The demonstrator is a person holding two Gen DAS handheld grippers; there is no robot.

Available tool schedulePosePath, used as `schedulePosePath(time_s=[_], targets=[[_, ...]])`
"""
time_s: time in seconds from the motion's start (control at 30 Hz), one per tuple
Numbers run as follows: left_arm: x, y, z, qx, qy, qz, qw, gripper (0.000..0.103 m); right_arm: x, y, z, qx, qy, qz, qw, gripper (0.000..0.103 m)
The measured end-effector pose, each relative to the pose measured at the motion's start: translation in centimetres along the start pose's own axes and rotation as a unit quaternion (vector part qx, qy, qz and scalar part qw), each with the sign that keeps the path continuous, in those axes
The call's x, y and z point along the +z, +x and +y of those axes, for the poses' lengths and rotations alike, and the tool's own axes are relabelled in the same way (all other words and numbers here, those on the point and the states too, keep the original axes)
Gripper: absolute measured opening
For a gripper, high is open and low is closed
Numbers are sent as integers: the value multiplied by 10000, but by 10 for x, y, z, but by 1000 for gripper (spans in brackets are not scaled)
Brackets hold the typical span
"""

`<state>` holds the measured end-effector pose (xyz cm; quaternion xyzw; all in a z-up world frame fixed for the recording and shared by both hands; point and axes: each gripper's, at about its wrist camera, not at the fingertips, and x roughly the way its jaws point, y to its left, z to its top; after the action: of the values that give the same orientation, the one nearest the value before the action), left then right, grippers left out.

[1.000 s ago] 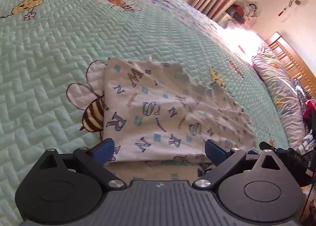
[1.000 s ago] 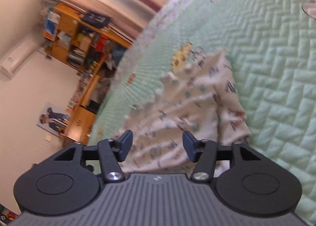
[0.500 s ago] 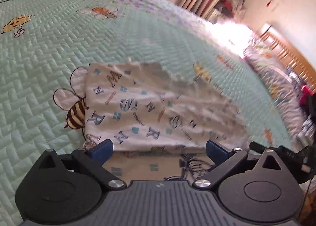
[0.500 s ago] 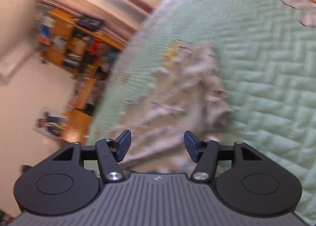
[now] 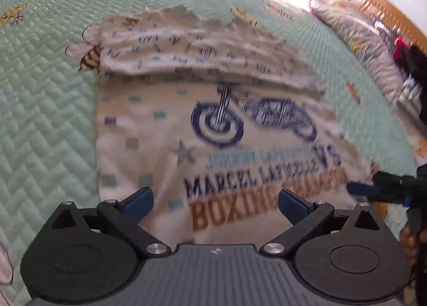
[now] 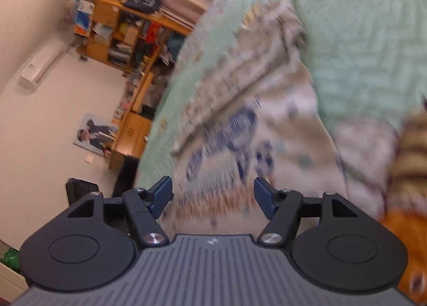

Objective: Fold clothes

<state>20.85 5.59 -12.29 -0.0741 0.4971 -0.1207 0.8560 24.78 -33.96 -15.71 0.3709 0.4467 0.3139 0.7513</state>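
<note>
A cream T-shirt [image 5: 165, 129] with a blue print and the words "MARCEL" and "BOXING" lies flat on the green quilted bed. Its far part is folded over into a letter-patterned band [image 5: 186, 47]. My left gripper [image 5: 215, 200] is open and empty, above the shirt's near edge. My right gripper [image 6: 212, 195] is open and empty, over the same shirt [image 6: 267, 124], which looks blurred. The right gripper's blue fingertip [image 5: 360, 189] also shows at the right edge of the left wrist view, by the shirt's right side.
The green quilt [image 5: 48, 108] with bee pictures surrounds the shirt. Pillows [image 5: 355, 31] and a wooden headboard lie at the far right. In the right wrist view a wooden shelf unit [image 6: 128, 36] and a wall stand past the bed's edge.
Both grippers have pulled back and up from the folded band. The printed front of the shirt has come into view. Both stay open.
</note>
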Motion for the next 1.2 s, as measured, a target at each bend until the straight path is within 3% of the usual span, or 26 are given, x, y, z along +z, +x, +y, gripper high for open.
schedulePosePath(time_s=[0.07, 0.13, 0.2, 0.3, 0.37, 0.4, 0.63, 0.83, 1.03, 1.2], targets=[[-23, -7, -12, 421, 387, -7, 9984, 100, -14, -17, -4, -161, 81, -129, 9998, 49], [-36, -21, -18, 525, 438, 11, 9977, 100, -25, -36, -2, -242, 192, -271, 9992, 58], [-46, -39, -18, 193, 253, -51, 9995, 100, -37, -51, 10, -176, -56, -395, 9990, 69], [-62, -48, -20, -259, 23, -7, 9997, 102, -52, -54, 13, 52, -66, -226, 9997, 70], [-72, -37, -23, -95, -2, 205, 9997, 101, -61, -52, 4, -272, 74, -207, 9994, 69], [-78, -36, -26, 47, 63, 181, 9998, 101, -66, -51, -1, -458, 172, -246, 9985, 61], [-96, -42, -46, 633, 397, 353, 9966, 102, -83, -63, 17, -558, 14, -364, 9978, 72], [-110, -51, -63, 1000, 619, 461, 9920, 102, -95, -61, 21, -823, 76, -348, 9960, 72], [-109, -63, -79, 1091, 694, 356, 9910, 101, -91, -53, 54, -389, -281, -386, 9981, 73], [-103, -53, -77, 1170, 585, 387, 9907, 101, -87, -32, 44, -62, 89, -254, 9996, 73]])
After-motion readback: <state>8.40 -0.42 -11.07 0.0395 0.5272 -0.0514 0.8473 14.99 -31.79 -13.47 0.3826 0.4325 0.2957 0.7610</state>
